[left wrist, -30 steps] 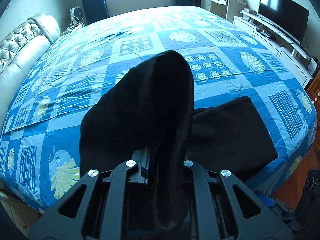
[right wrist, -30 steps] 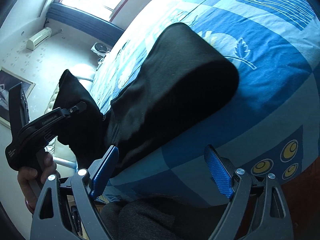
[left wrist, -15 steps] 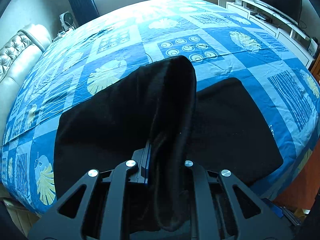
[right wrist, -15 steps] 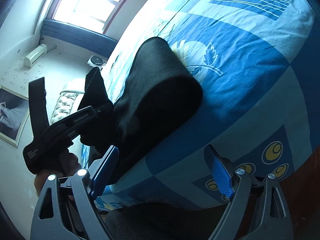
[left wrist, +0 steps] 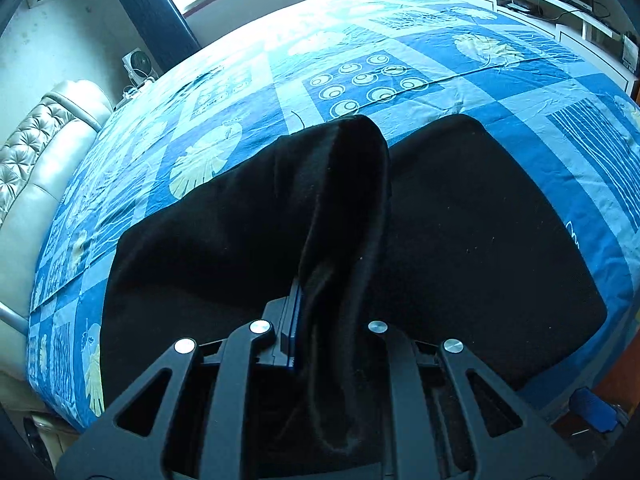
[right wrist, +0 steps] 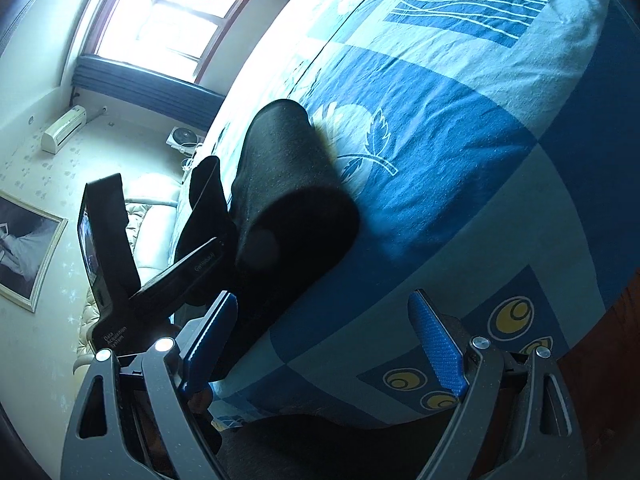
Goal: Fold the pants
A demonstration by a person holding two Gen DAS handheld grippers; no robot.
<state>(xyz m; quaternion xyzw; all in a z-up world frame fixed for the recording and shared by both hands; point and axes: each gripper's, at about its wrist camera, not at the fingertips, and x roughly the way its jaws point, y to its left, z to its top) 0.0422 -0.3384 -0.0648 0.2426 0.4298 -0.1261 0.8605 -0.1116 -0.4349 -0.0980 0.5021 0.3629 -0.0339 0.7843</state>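
Observation:
Black pants [left wrist: 460, 216] lie folded on the blue patterned bed [left wrist: 360, 52], near its front edge. My left gripper [left wrist: 316, 320] is shut on a raised fold of the pants [left wrist: 344, 184], held above the flat part. In the right wrist view the pants [right wrist: 288, 200] lie at the bed's edge, with the left gripper [right wrist: 192, 268] holding cloth up at their left. My right gripper [right wrist: 324, 340] is open and empty, its blue pads [right wrist: 438, 344] just off the bed's edge, apart from the pants.
A padded cream headboard [left wrist: 36, 168] runs along the bed's left side. A white TV cabinet [left wrist: 560, 12] stands at the right. A window [right wrist: 180, 20] and a wall air conditioner [right wrist: 64, 128] are at the far end.
My left gripper has carried the held fold forward and lower over the flat pants, so more of the pants show spread below. My right gripper has stayed open beside the bed edge.

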